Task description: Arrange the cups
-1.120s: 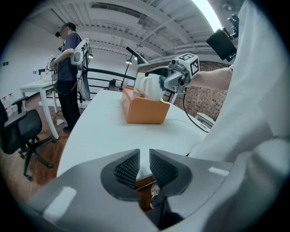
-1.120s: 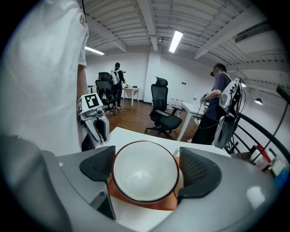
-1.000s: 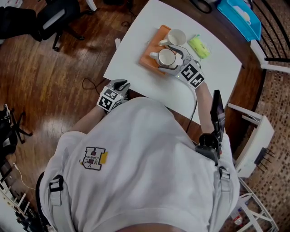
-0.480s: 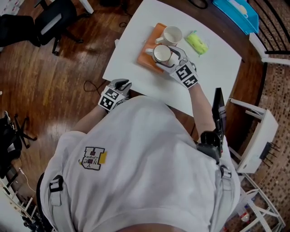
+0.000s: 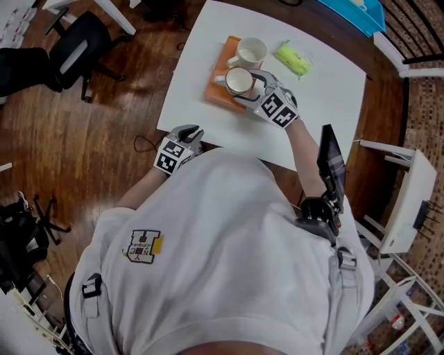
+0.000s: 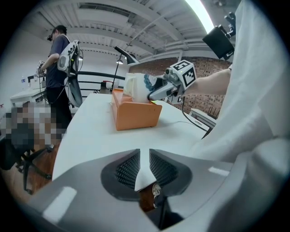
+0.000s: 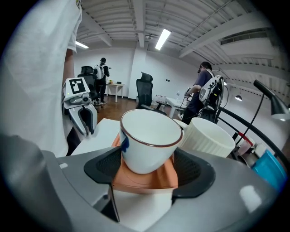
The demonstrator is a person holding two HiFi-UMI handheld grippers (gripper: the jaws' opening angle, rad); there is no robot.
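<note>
Cups, two of them, stand on an orange block near the left edge of a white surface. The smooth cup is white with a brown rim and a blue mark on its side, its handle pointing left. The ribbed cup stands just behind it. The left gripper rests at the near edge with its jaws almost together and nothing between them. The right gripper has just been closing, and its wide jaws now hold the smooth cup by its sides. Bare surface lies open near and right of the block. A green packet lies right of the ribbed cup, apart from it. A blue box sits at the far right corner.
</note>
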